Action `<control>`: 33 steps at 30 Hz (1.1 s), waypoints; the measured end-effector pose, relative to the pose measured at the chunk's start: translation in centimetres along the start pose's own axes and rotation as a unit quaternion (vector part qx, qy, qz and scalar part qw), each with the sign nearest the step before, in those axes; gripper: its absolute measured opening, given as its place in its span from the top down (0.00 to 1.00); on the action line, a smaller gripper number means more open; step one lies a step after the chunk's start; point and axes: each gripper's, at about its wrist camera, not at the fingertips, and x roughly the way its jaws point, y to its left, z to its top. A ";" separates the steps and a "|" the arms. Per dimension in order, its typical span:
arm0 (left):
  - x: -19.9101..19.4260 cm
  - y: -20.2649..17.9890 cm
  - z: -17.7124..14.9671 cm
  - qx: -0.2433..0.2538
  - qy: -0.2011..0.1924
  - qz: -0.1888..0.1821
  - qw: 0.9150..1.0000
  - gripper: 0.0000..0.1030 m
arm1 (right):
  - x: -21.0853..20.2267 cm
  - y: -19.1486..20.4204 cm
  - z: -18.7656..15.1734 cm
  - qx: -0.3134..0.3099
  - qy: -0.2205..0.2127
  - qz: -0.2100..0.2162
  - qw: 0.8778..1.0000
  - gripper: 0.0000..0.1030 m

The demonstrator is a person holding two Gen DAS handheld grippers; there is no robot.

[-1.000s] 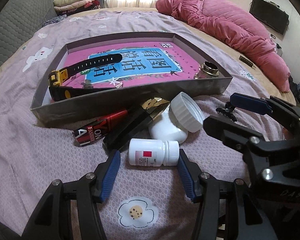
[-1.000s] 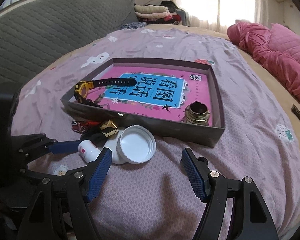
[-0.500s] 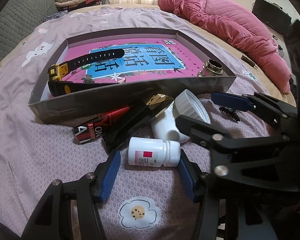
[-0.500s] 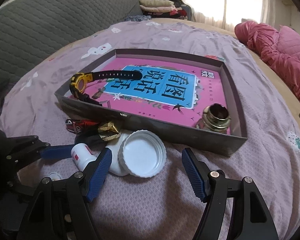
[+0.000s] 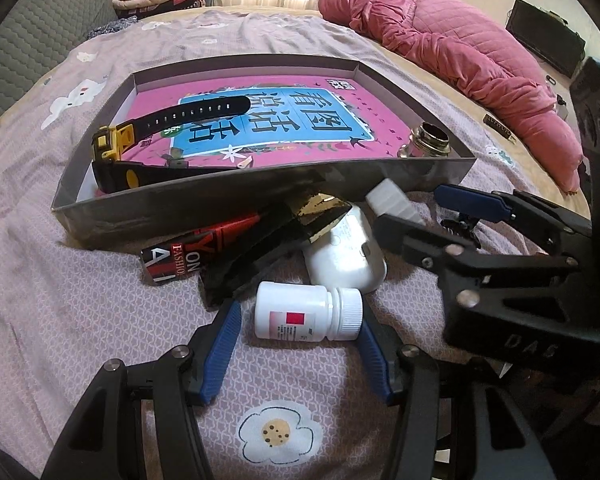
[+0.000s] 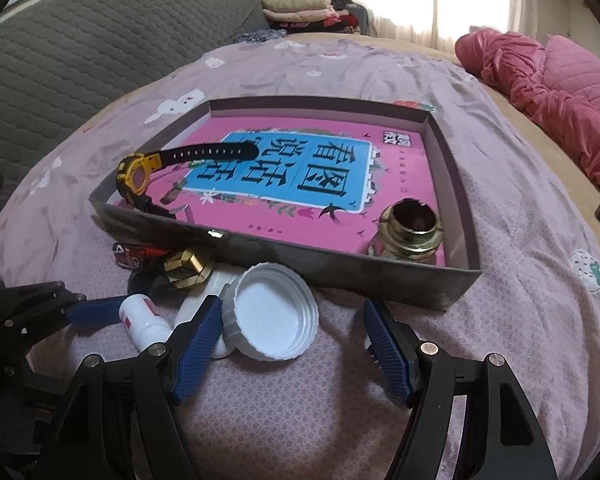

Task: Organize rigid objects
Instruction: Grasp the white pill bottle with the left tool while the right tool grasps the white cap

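On a lilac flowered bedspread (image 5: 40, 280), a small white pill bottle (image 5: 308, 316) with a red label lies on its side between the wide-spread blue pads of the left gripper (image 5: 298, 344), neither pad yet touching it, apparently lined up for a grasp across its length. Just beyond it, a larger white jar (image 5: 344, 252) rests on its side with its ribbed mouth (image 6: 272, 316) facing the right gripper (image 6: 292, 340), whose jaws also stand wide, one pad close beside the rim, the other well clear. A gold-capped black tube (image 5: 268, 244) and a red-and-black tube (image 5: 196, 252) lean against the jar and the near wall of a shallow grey cardboard tray (image 5: 260, 196). Inside, a yellow-and-black wristwatch (image 6: 140, 172) and a brass threaded fitting (image 6: 412, 228) already sit at opposite ends on a pink-and-blue picture book (image 6: 300, 176), suggesting the loose items outside are bound for the same tray. A pink quilt (image 5: 460, 52) lies bunched beyond.
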 end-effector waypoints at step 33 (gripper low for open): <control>-0.3 0.4 0.3 -0.015 -0.009 -0.029 0.999 0.55 | 0.0 -1.4 0.0 0.026 0.008 0.014 1.000 0.84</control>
